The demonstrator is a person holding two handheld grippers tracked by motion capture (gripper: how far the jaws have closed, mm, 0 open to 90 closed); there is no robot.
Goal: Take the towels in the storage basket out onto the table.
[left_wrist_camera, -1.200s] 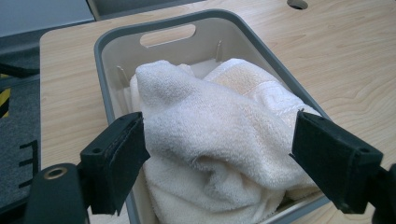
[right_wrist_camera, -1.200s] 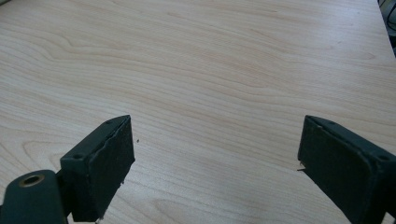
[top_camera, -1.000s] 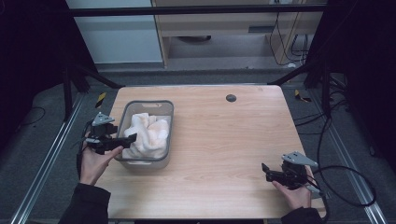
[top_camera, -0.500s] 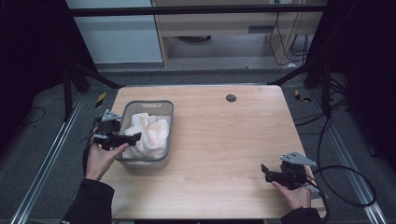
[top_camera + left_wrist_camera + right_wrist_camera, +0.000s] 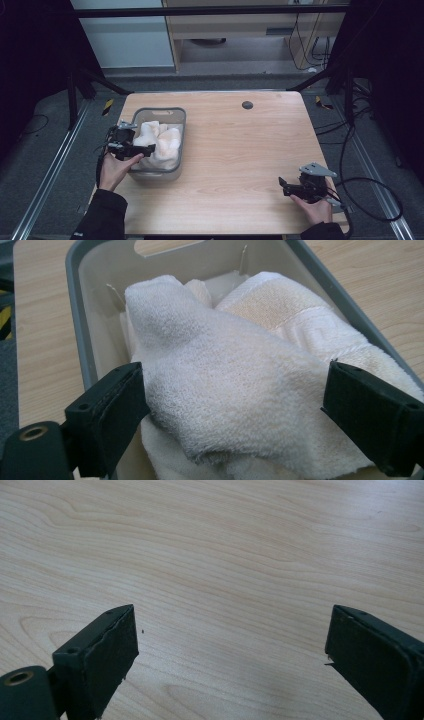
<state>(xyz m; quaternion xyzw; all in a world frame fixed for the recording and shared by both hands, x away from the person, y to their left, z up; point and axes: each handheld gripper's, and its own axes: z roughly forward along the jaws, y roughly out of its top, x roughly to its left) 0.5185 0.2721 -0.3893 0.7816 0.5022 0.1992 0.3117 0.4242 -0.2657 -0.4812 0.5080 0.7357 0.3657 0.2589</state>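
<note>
A grey plastic bin (image 5: 172, 114) stands on the left part of the wooden table (image 5: 240, 145) and holds crumpled white towels (image 5: 161, 138). My left gripper (image 5: 145, 150) reaches over the bin's left wall, held by a hand. In the left gripper view the towel (image 5: 225, 365) bulges between the jaws, which stand wide apart on either side of it; the left gripper (image 5: 235, 410) is open and low in the bin (image 5: 75, 300). My right gripper (image 5: 284, 186) rests near the table's front right corner, open, with bare wood (image 5: 225, 555) between its jaws.
A small dark round hole (image 5: 247, 105) sits near the table's far edge. Cables (image 5: 370, 195) trail off the right side. Dark frame posts (image 5: 75, 95) and a white cabinet (image 5: 130, 35) stand beyond the table.
My left gripper has moved right, from beside the bin to over its wall and down around the towels. The right gripper has stayed put.
</note>
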